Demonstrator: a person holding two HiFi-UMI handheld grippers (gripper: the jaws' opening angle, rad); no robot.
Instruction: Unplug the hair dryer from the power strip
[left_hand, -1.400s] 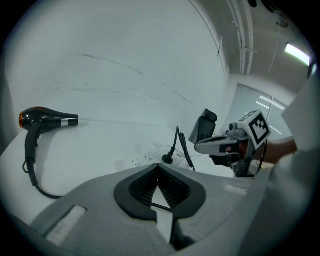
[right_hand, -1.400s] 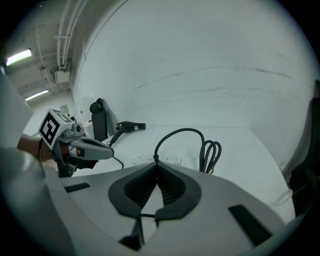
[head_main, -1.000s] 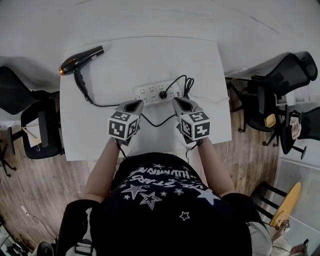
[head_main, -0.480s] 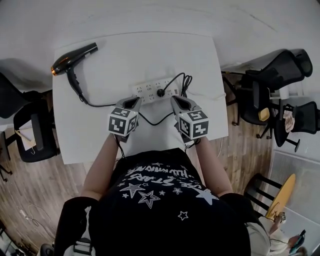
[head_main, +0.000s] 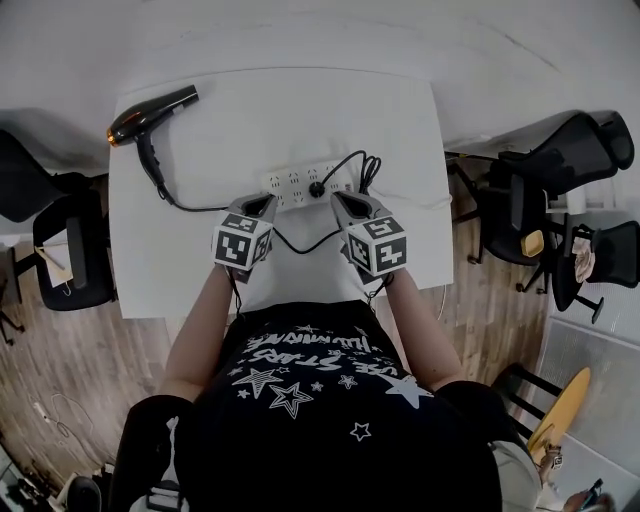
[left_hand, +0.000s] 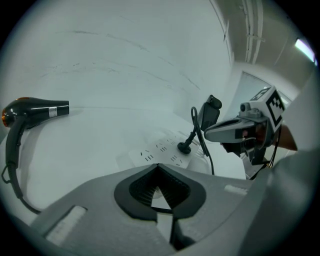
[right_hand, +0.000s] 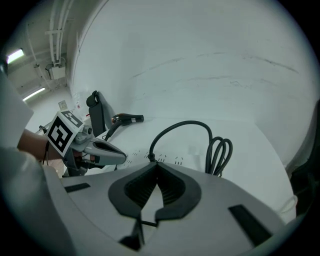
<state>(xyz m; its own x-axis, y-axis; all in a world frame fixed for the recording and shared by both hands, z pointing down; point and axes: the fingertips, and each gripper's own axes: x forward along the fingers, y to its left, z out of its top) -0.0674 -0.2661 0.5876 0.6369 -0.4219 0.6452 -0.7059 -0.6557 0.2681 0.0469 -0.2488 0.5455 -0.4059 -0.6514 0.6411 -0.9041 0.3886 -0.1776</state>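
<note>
Hair dryer (left_hand: 30, 110) plug (left_hand: 184, 147) sits in power strip (left_hand: 149, 155), plain from my left gripper (left_hand: 159, 165), hidden behind my right gripper (right_hand: 156, 164); both closed, empty.

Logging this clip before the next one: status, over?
Left gripper and right gripper both shut, empty, on the near side of power strip. Plug seated; hair dryer lies far left. Nothing blocks the plug.

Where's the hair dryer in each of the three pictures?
Head view: the hair dryer is at the upper left.
Left gripper view: hair dryer at the far left edge, nozzle pointing right.
Right gripper view: hair dryer small and far off, left of the middle.
Shared landmark: the white power strip with one black plug in it, also seen at and.
</note>
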